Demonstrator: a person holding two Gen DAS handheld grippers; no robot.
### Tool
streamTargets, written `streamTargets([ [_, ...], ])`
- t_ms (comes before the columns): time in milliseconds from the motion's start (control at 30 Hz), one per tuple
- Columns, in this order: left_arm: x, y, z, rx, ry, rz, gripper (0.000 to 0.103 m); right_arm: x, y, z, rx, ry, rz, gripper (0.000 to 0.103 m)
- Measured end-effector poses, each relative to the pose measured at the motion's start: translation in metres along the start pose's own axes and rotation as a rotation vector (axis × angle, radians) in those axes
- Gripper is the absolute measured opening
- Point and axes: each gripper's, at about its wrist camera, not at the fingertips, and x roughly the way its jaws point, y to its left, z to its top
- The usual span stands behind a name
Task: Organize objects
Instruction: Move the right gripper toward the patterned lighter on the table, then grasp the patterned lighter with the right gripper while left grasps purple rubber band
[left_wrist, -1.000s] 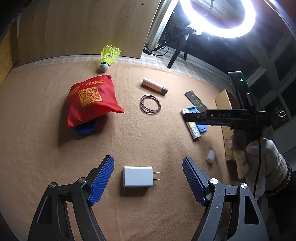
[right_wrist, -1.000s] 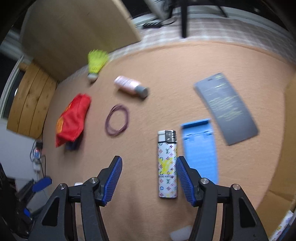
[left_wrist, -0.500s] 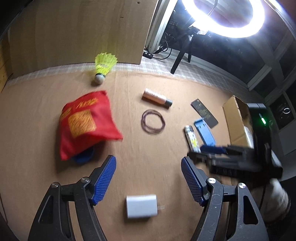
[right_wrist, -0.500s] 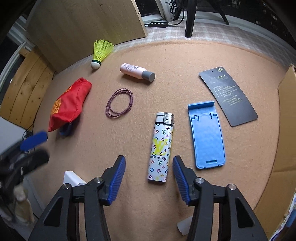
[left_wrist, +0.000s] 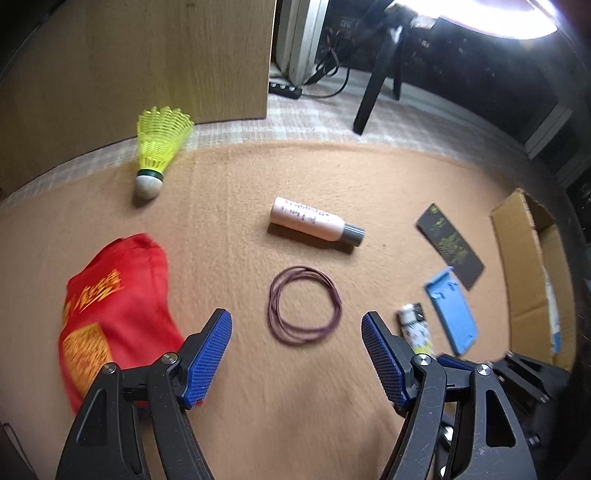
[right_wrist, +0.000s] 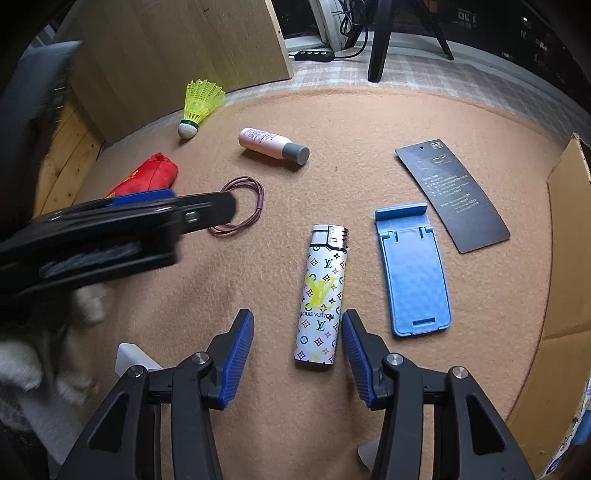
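My left gripper (left_wrist: 295, 326) stands open just above the orange mat, and a purple hair-tie ring (left_wrist: 304, 310) lies right ahead of its blue pads, which do not touch it. In the right wrist view my right gripper (right_wrist: 297, 323) is open and half narrowed over a white patterned lighter (right_wrist: 321, 295). The lighter's lower end lies between the pads, with a gap on the left side. The left gripper's black frame (right_wrist: 110, 229) reaches in from the left and covers part of the hair-tie ring (right_wrist: 247, 206).
On the mat lie a red bag (left_wrist: 110, 314), a yellow shuttlecock (left_wrist: 159, 147), a pink bottle (left_wrist: 310, 221), a black card (right_wrist: 450, 192), a blue phone stand (right_wrist: 412, 269) and a white charger (right_wrist: 131, 356). A cardboard box (right_wrist: 569, 258) stands at the right edge.
My left gripper moved forward from above the white charger to the hair-tie ring; the charger left its view. My right gripper's jaws narrowed around the lighter.
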Motion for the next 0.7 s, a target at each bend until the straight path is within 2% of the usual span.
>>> streamTargets([
  [233,0.024,-0.01,0.01,0.03,0.041,0.021,0.076,0.001,0.001,0.001,-0.012,-0.002,-0.014,0.046],
  [400,0.032,-0.014,0.01,0.05,0.05,0.059,0.074,0.002,0.001,0.003,-0.015,-0.002,-0.026,0.04],
  [500,0.031,-0.011,0.01,0.05,0.032,0.091,0.057,0.003,0.003,0.004,-0.025,-0.002,-0.042,0.039],
  [633,0.028,-0.003,0.011,0.038,0.024,0.092,0.034,0.006,0.012,0.005,-0.057,0.0,-0.071,0.038],
  [700,0.026,0.0,0.009,0.04,0.019,0.092,0.025,0.008,0.017,0.006,-0.082,0.001,-0.089,0.029],
])
